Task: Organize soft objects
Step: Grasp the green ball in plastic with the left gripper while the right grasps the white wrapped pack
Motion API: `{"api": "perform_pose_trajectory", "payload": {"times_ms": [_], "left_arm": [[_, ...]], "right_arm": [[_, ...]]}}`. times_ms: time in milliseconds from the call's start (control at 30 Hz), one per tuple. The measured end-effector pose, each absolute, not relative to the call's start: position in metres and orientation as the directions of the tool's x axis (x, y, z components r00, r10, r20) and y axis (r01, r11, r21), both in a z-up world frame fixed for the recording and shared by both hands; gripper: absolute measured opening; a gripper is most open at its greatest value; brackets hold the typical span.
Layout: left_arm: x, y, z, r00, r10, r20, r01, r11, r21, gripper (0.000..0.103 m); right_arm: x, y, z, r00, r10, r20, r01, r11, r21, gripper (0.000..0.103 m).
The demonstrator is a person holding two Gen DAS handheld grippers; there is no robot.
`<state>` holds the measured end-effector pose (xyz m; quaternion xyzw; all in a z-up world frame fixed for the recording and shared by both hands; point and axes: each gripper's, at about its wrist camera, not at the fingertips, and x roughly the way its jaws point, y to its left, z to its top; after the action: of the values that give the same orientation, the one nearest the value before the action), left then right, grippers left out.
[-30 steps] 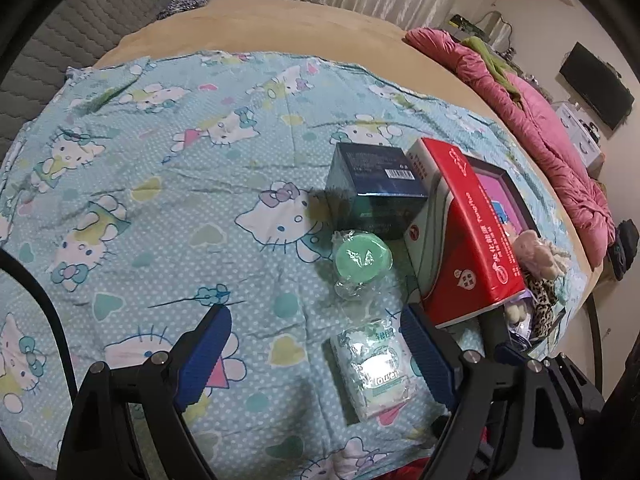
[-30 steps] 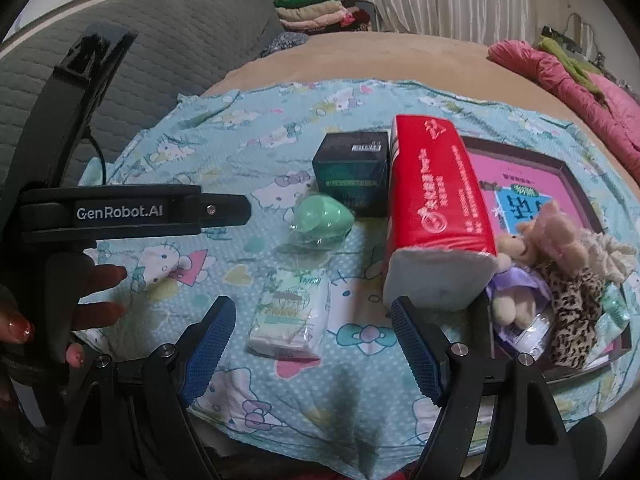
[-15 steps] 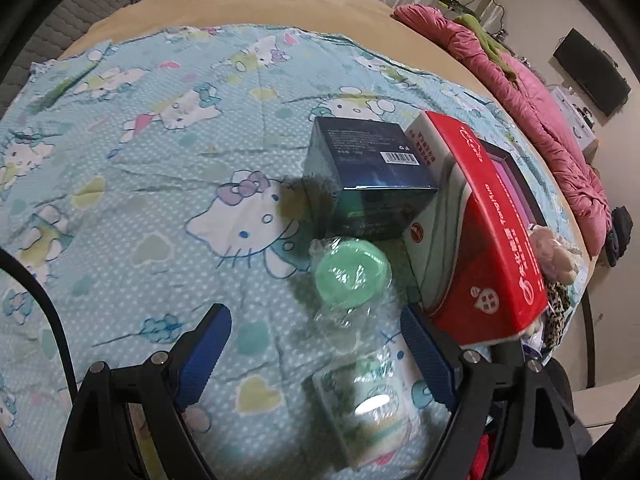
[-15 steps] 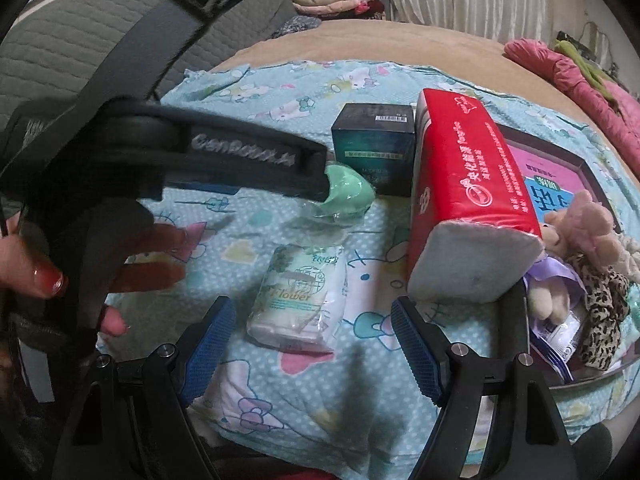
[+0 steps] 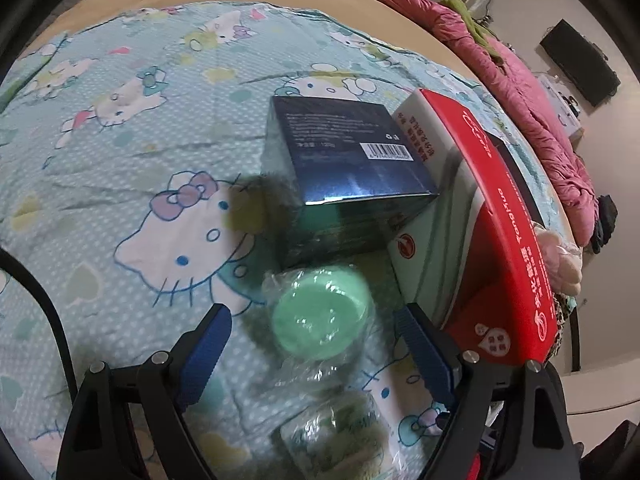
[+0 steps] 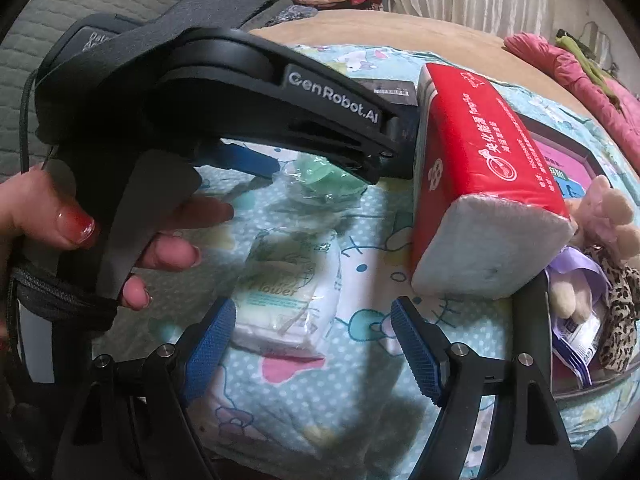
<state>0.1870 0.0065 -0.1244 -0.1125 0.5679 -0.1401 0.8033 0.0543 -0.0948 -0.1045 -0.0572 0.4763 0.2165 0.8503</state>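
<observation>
From the left wrist camera, the left gripper hangs over the cartoon-cat sheet with its blue pads spread wide; its jaws have just been closing a little, and the green puff in clear wrap sits between them with a gap on each side, so nothing is pinched yet. That puff lies straight ahead of the fingertips, just in front of the dark blue box and just left of the red tissue pack, whose long side runs away from the camera. It is round, so I see no long axis to line up with; its loose wrap trails back toward the white tissue packet nearer the camera. From the right wrist camera, the right gripper is also spread and empty, hovering just short of the white tissue packet, whose long axis runs roughly away from the fingers toward the red tissue pack's left flank. A hand carries the left gripper across this view, its tip over the green puff. To the right of the red pack a plush toy lies on the pink-lined tray. I judge the left hand nearer the puff, the right nearer the packet
</observation>
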Motion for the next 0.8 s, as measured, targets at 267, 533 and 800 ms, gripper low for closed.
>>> {"api": "perform_pose_trajectory", "payload": {"times_ms": [267, 533, 800], "left_arm": [[0.196, 0.005, -0.130, 0.302, -0.396, -0.867, 0.125, 0.918, -0.376, 0.058], [0.200, 0.007, -0.133, 0.297, -0.415, -0.860, 0.128, 0.910, -0.395, 0.045], [0.182, 0.028, -0.125, 0.324, -0.404, -0.855, 0.088, 0.913, -0.398, 0.045]], "right_arm": [[0.057, -0.078, -0.112, 0.476, 0.302, -0.826, -0.437, 0.896, 0.076, 0.081], [0.062, -0.068, -0.115, 0.472, 0.317, -0.823, -0.448, 0.890, 0.085, 0.081], [0.065, -0.055, -0.121, 0.447, 0.333, -0.830, -0.484, 0.871, 0.089, 0.081]]}}
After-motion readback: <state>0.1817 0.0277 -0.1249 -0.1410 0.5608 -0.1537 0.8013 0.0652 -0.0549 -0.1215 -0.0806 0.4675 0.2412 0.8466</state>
